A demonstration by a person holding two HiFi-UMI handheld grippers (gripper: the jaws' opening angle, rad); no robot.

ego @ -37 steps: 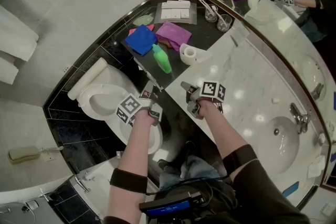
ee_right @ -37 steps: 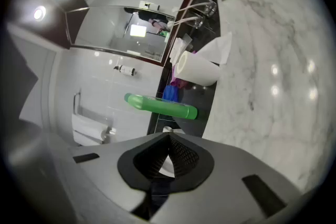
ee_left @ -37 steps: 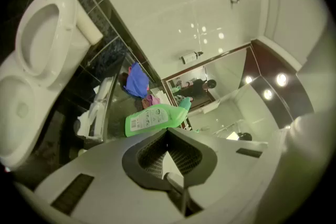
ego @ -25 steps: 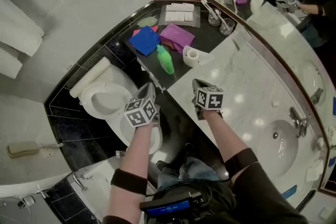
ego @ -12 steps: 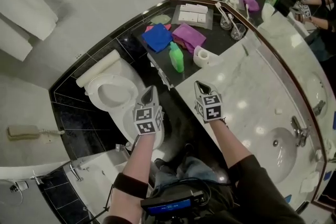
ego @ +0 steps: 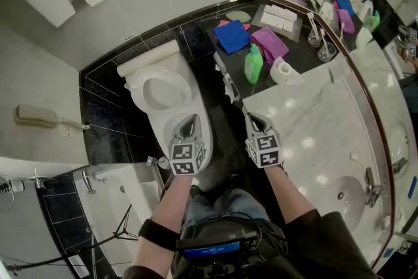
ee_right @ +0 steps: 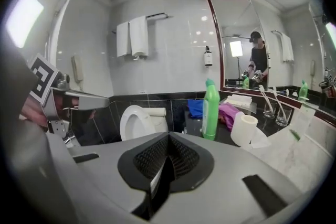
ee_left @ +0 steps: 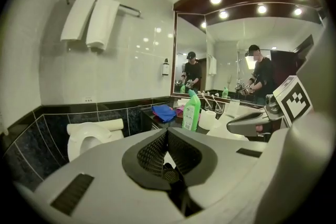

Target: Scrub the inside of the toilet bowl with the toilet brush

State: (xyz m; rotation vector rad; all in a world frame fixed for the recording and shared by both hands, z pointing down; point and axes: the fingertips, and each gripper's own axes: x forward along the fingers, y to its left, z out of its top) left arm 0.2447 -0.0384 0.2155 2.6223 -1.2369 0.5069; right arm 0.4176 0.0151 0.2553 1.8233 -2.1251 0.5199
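Black-tiled bathroom: left gripper [ego: 189,121] and right gripper [ego: 255,119] hang just before the toilet [ego: 138,96], jaws together and empty, brush seemingly not yet located.

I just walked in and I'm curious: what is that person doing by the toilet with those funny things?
A person stands in a bathroom facing the toilet, with a tool in each hand. The left tool and the right tool are both shut and hold nothing. No scrubbing is under way, and no toilet brush shows in any view. A green bottle stands on the dark counter nearby.
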